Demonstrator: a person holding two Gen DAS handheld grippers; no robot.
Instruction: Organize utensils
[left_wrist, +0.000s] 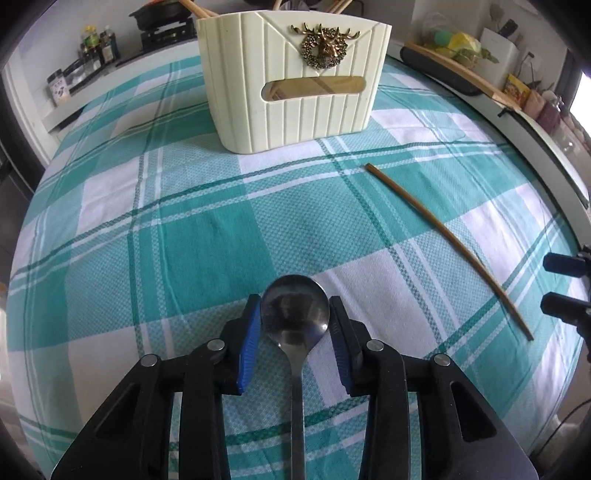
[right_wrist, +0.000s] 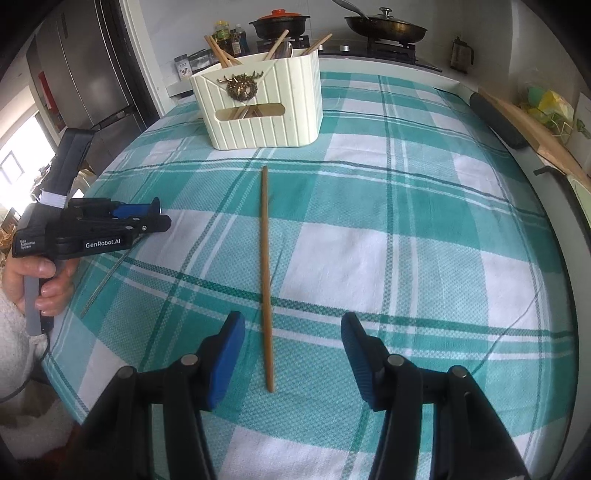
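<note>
We carry two matching grippers: our left gripper (left_wrist: 294, 301) and right gripper (right_wrist: 292, 350) each have black plastic linkage arms pinned with round silver rivets and blue ribbed pads (right_wrist: 225, 363). From the right wrist, the left unit's black body reads "GenRobot.AI" in white, with a white band, grey trigger handle and black cable. Our hand (right_wrist: 44, 282) emerges from a fuzzy white sleeve (right_wrist: 14, 347).

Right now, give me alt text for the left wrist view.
The left gripper has its jaws closed on a steel spoon's bowl above a teal plaid tablecloth. Beyond stand a cream utensil caddy and one loose chopstick.
</note>
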